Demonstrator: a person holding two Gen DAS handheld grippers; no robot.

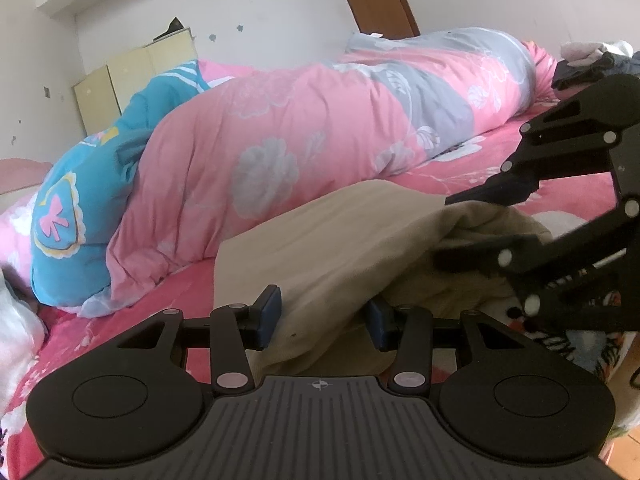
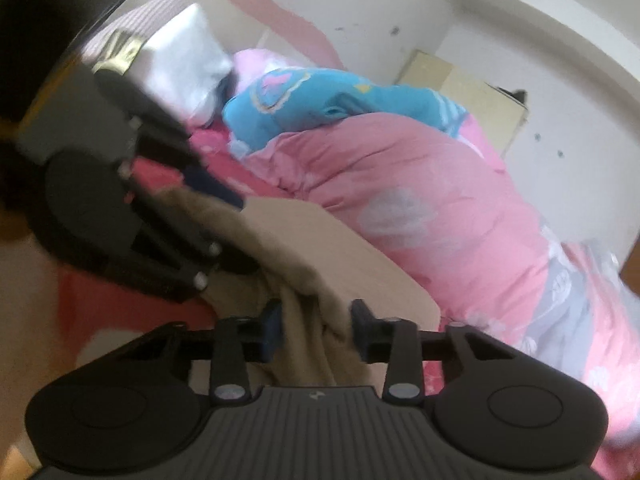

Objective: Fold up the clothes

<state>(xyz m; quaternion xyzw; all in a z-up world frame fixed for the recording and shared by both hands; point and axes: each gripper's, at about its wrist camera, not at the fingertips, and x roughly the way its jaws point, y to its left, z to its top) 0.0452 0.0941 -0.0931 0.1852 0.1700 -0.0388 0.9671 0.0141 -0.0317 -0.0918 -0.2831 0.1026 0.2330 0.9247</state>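
A beige garment (image 1: 320, 240) lies on the pink bed sheet (image 1: 172, 296), one half flat and the other bunched up. In the left wrist view my left gripper (image 1: 324, 316) is shut on a thick fold at the garment's near edge, cloth filling the gap between its blue pads. My right gripper (image 1: 446, 228) comes in from the right with bunched cloth between its fingers. The right wrist view shows the right gripper (image 2: 316, 320) shut on a hanging bunch of the beige garment (image 2: 320, 248). The left gripper (image 2: 230, 232) holds the cloth at the left of that view.
A rolled pink and grey duvet (image 1: 280, 128) lies along the bed behind the garment, with a blue quilt (image 1: 100, 168) at its left end. Dark and pale clothes (image 1: 592, 60) are piled at the far right. A cream cabinet (image 1: 132, 76) stands against the wall.
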